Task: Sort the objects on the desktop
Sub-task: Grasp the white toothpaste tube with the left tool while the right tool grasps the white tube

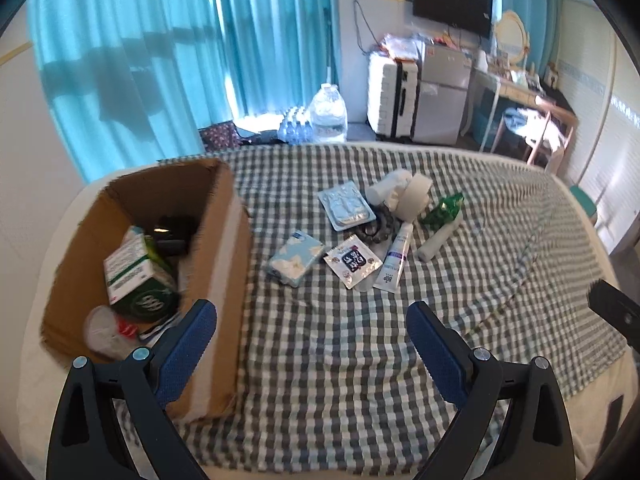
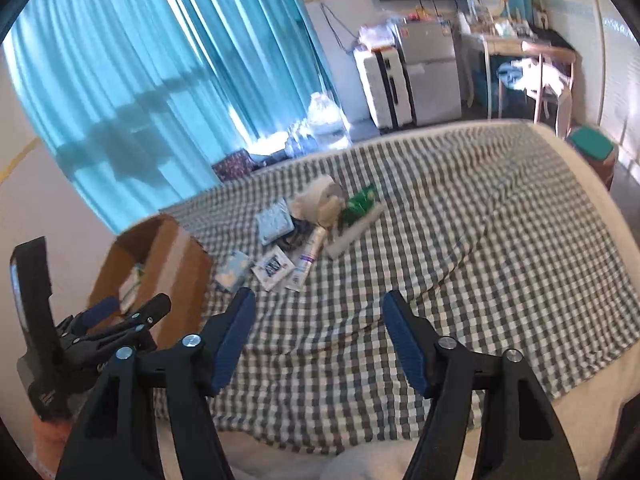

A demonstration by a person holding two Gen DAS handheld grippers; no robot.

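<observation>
A cardboard box with packets inside is seen at the left of the checked bed; loose items, among them a white tube, are clustered mid-bed. The left tool and right tool are held wide and empty.

Bedroom: checked bedspread, curtains, wall television.

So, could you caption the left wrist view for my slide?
Open left gripper above checked cloth, cardboard box alongside, toiletries ahead.
</observation>
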